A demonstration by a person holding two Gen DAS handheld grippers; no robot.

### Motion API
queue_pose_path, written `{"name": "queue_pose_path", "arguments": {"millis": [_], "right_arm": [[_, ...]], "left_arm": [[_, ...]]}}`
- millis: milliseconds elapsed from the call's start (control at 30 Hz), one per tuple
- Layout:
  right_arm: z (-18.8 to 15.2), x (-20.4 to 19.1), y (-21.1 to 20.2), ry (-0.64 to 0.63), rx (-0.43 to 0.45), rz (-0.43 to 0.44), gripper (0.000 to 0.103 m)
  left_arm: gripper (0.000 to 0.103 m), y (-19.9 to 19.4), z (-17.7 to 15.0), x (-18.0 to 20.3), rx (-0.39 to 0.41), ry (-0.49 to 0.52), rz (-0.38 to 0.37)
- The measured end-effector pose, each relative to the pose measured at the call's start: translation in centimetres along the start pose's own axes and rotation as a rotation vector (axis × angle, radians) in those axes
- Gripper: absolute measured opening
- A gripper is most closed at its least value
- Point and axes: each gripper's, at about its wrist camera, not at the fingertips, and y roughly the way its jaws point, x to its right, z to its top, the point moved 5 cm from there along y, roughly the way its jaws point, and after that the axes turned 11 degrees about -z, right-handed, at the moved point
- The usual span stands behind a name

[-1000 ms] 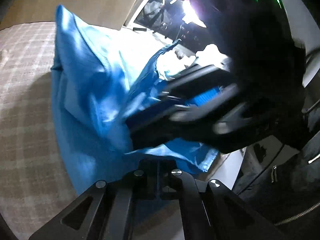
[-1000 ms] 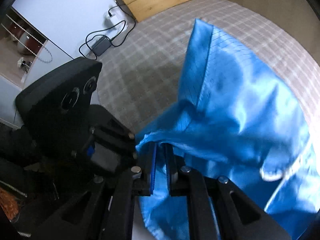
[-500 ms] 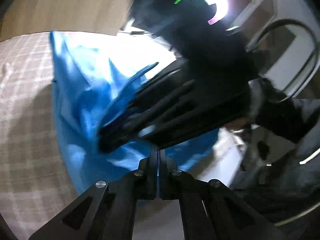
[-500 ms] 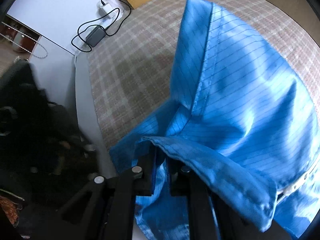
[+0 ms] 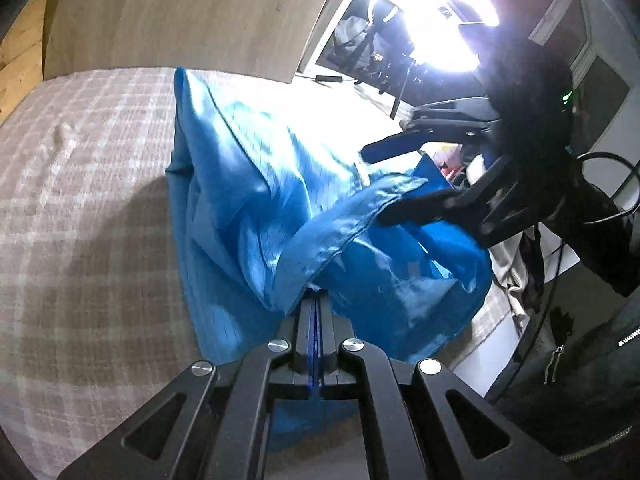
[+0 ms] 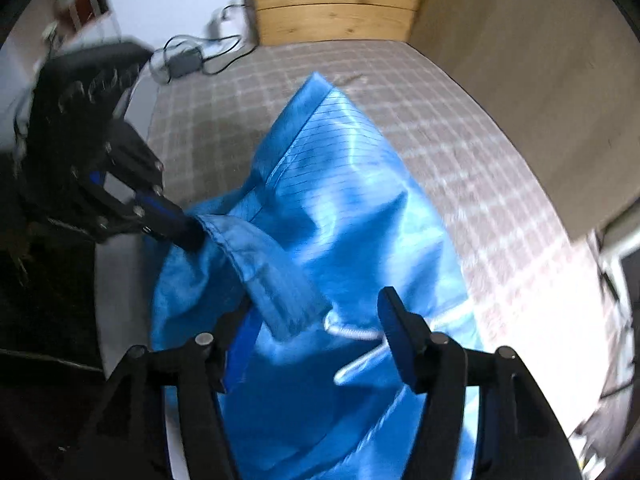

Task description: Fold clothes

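Two grippers: left gripper (image 5: 315, 300) clamped on blue garment (image 5: 248, 208), right gripper (image 6: 316, 320) jaws opening w/ cloth between.

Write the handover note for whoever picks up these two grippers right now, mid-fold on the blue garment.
Left gripper: shut on a bunched edge of the blue garment, holding it up off the checked bed cover.
Right gripper: jaws opening, pads apart; a hemmed fold of the cloth and a white drawstring lie between the fingers, not pinched.
Garment: half lifted and crumpled, its far end resting on the bed cover.
Done: no neat fold visible.
Left: probably re-grip with the right, spread the garment flat, then fold it.
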Motion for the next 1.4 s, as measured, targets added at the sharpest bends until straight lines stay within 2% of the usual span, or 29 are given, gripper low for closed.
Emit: {"name": "queue_pose_path", "arguments": {"millis": [67, 133, 167, 200, 267, 367, 433, 567, 700, 833, 933, 1000, 1100, 1200, 1400], "right_arm": [[0.6, -0.2, 1.0, -0.033, 0.027, 0.041, 0.058], [1.2, -0.6, 2.6, -0.076, 0.013, 0.099, 0.047], [1.2, -0.9, 3.4, -0.1, -0.024, 0.14, 0.019], [1.2, -1.4, 4.4, -0.128, -0.076, 0.188, 0.003], [0.9, -2.2, 5.0, -0.19, -0.154, 0.289, 0.003], [0.0, -3.2, 3.8, -0.266, -0.285, 0.517, 0.003], [-1.0, -3.4, 3.8, -0.308, -0.365, 0.583, 0.003], [-1.3, -1.1, 8.2, -0.15, -0.427, 0.565, 0.003], [-0.7, -0.3, 8.5, -0.044, -0.336, 0.562, 0.005], [-0.3, 0.5, 8.0, 0.046, -0.262, 0.564, 0.005], [-0.2, 0.9, 7.8, 0.063, -0.248, 0.558, 0.005], [0.0, 1.0, 7.8, 0.061, -0.252, 0.554, 0.005], [0.4, 1.0, 7.6, 0.041, -0.27, 0.559, 0.005], [0.8, 1.2, 7.4, 0.018, -0.287, 0.555, 0.005], [2.5, 2.3, 8.2, 0.049, -0.258, 0.484, 0.005]], "left_arm": [[0.0, -0.4, 0.5, -0.4, 0.0, -0.003, 0.015], [0.0, 0.2, 0.9, -0.4, -0.002, -0.015, 0.027], [0.0, 0.5, 1.1, -0.2, -0.003, -0.017, 0.029], [0.0, 0.5, 1.4, -0.1, -0.008, -0.013, 0.035], [0.0, 0.5, 1.8, 0.2, -0.023, 0.007, 0.045], [0.0, 0.8, 2.2, 0.9, -0.062, 0.04, 0.044], [0.0, 1.6, 2.0, 0.9, -0.089, 0.049, 0.057], [0.0, 3.5, 0.5, -0.6, -0.176, -0.001, 0.069], [0.0, 3.0, 0.2, -0.8, -0.181, -0.006, 0.075], [0.0, 0.8, 1.5, 0.2, -0.155, 0.004, 0.08], [0.0, -0.1, 2.6, 2.2, -0.142, 0.038, 0.017], [0.0, 0.7, 2.6, 3.0, -0.163, 0.07, -0.014], [0.0, 2.8, 1.6, 1.8, -0.235, 0.075, 0.007], [0.0, 3.3, 1.3, 0.0, -0.236, 0.044, 0.031], [0.0, 2.9, 1.6, -0.9, -0.218, 0.073, 0.056]]}}
